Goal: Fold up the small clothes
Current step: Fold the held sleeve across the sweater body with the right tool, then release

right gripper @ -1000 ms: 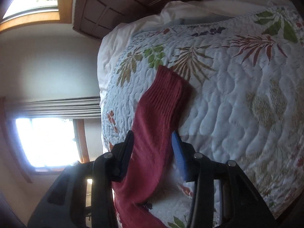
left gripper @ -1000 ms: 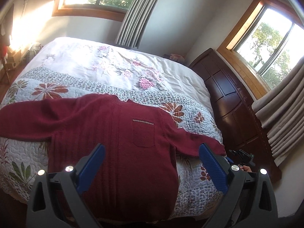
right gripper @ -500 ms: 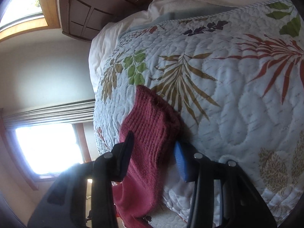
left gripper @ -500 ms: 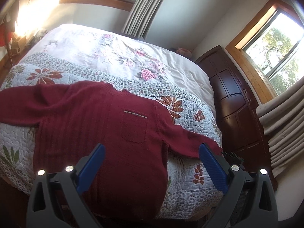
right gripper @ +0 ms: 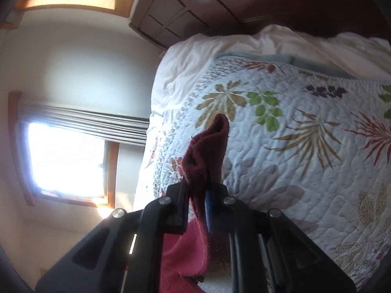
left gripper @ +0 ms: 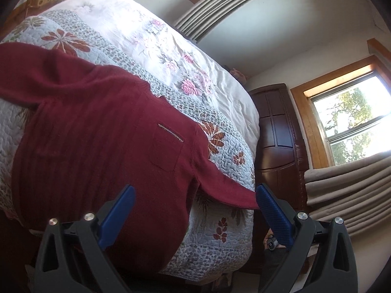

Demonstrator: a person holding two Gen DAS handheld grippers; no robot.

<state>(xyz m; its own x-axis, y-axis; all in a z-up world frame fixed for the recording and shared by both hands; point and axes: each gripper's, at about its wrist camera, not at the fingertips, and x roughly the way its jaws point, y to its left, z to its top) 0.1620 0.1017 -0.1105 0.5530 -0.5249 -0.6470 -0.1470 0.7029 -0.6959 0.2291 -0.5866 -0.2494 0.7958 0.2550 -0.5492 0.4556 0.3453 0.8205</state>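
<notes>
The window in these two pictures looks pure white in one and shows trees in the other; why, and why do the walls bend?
Right wrist view: the window is blown out by glare. Left wrist view: the window is exposed enough to show trees. Both views: fisheye lenses curve straight edges, like the curtain.

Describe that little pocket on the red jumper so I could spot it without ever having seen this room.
Start at the bed with its flowered quilt, where a dark red sweater lies spread flat, sleeves out. On the chest, toward the sleeve nearest the dark wooden cabinet, sits a square patch pocket. A thin pale line of stitching along its opening sets it apart from the plain ribbed knit around it.
</notes>
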